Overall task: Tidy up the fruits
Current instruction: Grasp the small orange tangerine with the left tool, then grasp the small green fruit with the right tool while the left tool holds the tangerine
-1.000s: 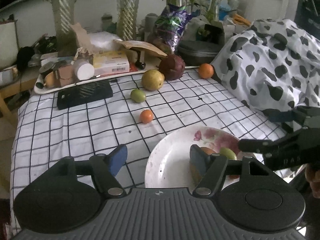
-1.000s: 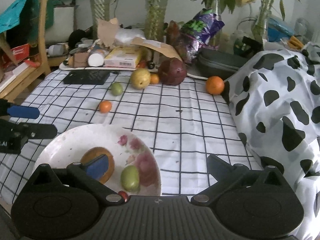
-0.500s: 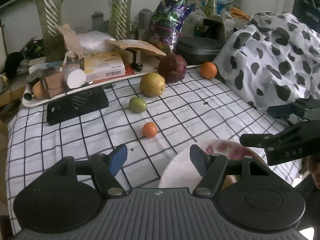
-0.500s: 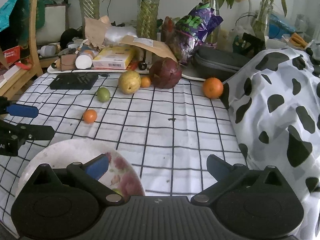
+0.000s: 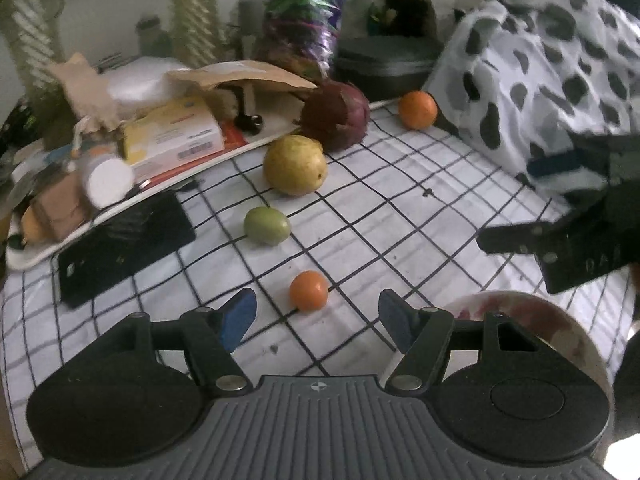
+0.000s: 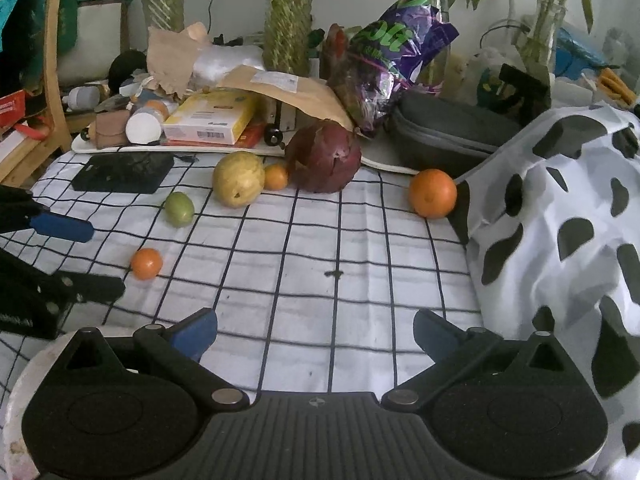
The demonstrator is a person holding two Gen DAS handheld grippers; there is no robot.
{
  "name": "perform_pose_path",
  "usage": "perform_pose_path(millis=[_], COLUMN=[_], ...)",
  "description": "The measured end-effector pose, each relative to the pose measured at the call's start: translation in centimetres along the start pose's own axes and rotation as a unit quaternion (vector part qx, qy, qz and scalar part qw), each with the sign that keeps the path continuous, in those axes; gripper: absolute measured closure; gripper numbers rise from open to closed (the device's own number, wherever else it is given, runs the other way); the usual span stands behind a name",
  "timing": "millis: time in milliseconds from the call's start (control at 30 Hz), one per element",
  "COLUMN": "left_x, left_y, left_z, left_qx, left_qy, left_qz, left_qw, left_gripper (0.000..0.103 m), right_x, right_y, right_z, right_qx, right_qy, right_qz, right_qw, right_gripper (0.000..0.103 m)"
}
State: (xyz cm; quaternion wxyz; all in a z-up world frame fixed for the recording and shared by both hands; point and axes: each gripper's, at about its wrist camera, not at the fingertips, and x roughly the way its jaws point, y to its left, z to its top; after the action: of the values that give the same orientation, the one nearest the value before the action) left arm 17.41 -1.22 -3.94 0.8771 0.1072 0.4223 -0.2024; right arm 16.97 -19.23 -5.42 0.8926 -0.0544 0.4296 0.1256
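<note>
Clutter crowds the far edge of the tabletop (image 6: 320,288) beyond both claws: a yellow box (image 6: 210,118), a brown paper bag (image 6: 288,90), a purple foil bag (image 6: 394,46) and a grey zipped case (image 6: 448,128), with a black flat pad (image 6: 122,172) lying on the checked cloth left of the fruit. A cow-print cloth (image 6: 560,216) heaps up to the right of the right claw (image 6: 316,334). The left claw (image 5: 318,320) hovers low over the cloth with its blue-padded fingers spread and empty; the small orange fruit (image 5: 308,290) lies just ahead, roughly between the fingertips and apart from both. Farther ahead sit a green fruit (image 5: 267,225), a yellow pear-like fruit (image 5: 295,165) and a dark red fruit (image 5: 336,114); a larger orange (image 5: 417,109) rests ahead to the right against the cow-print cloth. The right claw is also spread and empty, above bare cloth. A floral plate (image 5: 560,328) sits near the left claw's right finger, partly hidden behind it.
</note>
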Motion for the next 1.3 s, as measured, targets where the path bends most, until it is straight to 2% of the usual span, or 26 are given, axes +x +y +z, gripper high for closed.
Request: perform_pose_path(millis=[133,233,300,500,600,1067,1300], left_x=[1.5,2.5,3.3,4.5,4.5,3.0,2.2], left_y=[0.2,0.5,0.7,0.9,1.2,2.7,4.1], left_z=[0.5,0.7,0.8,0.7,0.8,0.8,0.3], left_qx=[0.019,0.022,0.023,0.03,0.024,-0.006,-0.022], left_qy=[0.014,0.025,0.034,0.046,0.043,0.017,0.007], left_qz=[-0.005,-0.009,-0.015,-0.015,-0.012,-0.002,0.003], left_qw=[0.9997,0.9994,0.9991,0.9984,0.9987,0.9998,0.9997], left_gripper=[0.047,0.049,0.058,0.065,0.079,0.08,0.08], right_x=[1.2,1.9,2.2,3.1,3.3,3.9,5.0], right_y=[-0.1,-0.2,-0.2,0.1,0.2,1.5,3.2], right_z=[0.8,1.3,1.6,2.1,2.2,2.3,3.1], right_qx=[-0.01,-0.016,-0.019,-0.032,-0.035,-0.048,-0.057], right_qy=[0.004,0.005,0.006,0.009,0.01,0.015,0.018], right_qz=[-0.002,-0.002,-0.002,-0.001,-0.002,-0.002,0.03], right_qw=[1.0,1.0,1.0,0.999,0.999,0.999,0.998], right_gripper=[0.0,0.0,0.0,0.0,0.0,0.0,0.0])
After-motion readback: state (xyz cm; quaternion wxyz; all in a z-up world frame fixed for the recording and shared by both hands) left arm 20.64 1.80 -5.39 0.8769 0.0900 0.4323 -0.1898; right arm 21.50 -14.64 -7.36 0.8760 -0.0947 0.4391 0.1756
